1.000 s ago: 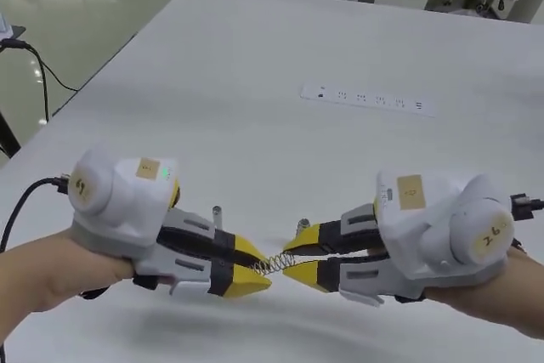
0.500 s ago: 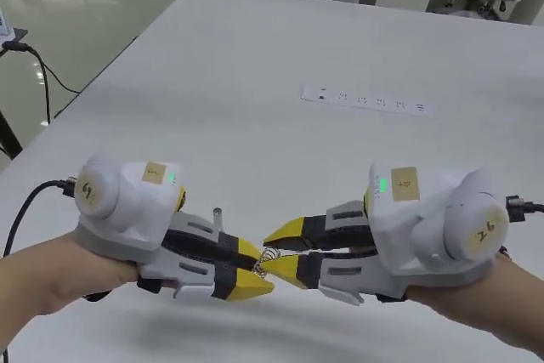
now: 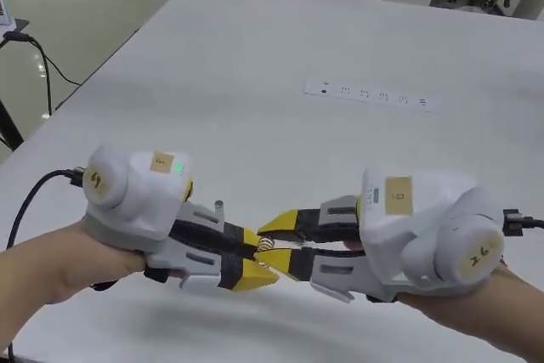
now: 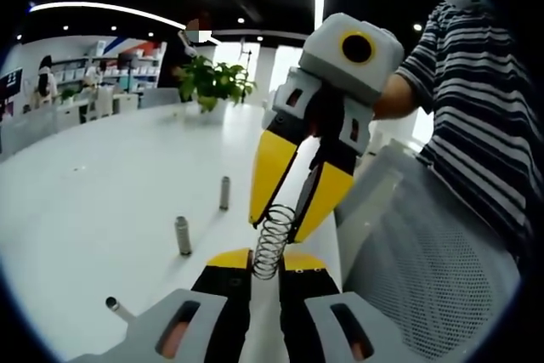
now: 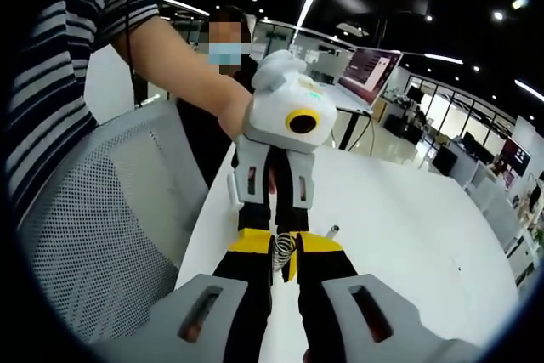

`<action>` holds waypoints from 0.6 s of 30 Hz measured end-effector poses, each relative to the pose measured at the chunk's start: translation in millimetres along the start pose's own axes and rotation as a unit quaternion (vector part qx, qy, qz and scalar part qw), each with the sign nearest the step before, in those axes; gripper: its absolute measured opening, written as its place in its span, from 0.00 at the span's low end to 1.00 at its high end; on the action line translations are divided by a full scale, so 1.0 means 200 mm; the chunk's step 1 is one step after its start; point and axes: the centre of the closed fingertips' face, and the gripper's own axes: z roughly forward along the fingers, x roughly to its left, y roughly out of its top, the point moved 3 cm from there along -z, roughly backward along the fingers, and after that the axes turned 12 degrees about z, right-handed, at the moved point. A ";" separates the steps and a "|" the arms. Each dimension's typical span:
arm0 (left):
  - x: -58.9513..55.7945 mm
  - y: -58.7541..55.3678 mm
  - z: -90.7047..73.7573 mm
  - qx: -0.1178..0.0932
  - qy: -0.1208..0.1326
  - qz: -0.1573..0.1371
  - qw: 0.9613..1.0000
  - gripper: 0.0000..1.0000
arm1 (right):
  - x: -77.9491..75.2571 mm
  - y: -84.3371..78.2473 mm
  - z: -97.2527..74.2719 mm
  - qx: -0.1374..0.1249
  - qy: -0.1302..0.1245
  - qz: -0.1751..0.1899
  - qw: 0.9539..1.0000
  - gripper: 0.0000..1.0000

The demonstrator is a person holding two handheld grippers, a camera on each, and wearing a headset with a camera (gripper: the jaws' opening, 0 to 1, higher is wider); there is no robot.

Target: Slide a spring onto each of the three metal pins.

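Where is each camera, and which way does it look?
Head view: worn on the head, looking down at the table; left hand, right hand show.
Left gripper view: on left gripper, own jaws below, facing right gripper and striped shirt.
Right gripper view: on right gripper, own jaws below, facing left gripper and bare arm.
All share the spring.

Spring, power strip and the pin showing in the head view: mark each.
spring (image 4: pixel 272 242), left gripper view, its middle coils.
power strip (image 3: pixel 371 95), head view, its middle.
pin (image 3: pixel 219 208), head view, its upper part.
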 end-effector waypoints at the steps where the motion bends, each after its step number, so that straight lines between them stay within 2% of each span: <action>1: 0.00 0.00 0.00 -0.001 0.001 -0.001 1.000 0.04 | 0.00 0.00 0.00 0.001 0.001 -0.002 1.000 0.07; 6: 0.01 0.00 0.00 0.000 0.004 -0.003 1.000 0.05 | 0.00 0.01 0.02 0.016 0.004 -0.020 1.000 0.07; 9: 0.01 0.01 0.00 -0.007 0.007 -0.005 1.000 0.07 | 0.00 0.01 0.02 0.021 0.006 -0.033 0.999 0.07; 13: 0.02 0.02 0.00 -0.011 0.013 -0.008 1.000 0.13 | 0.00 0.00 0.02 0.022 0.005 -0.034 0.999 0.07; 18: 0.02 0.00 -0.02 -0.005 0.021 -0.010 1.000 0.16 | -0.01 -0.01 0.02 0.024 -0.001 -0.033 0.999 0.07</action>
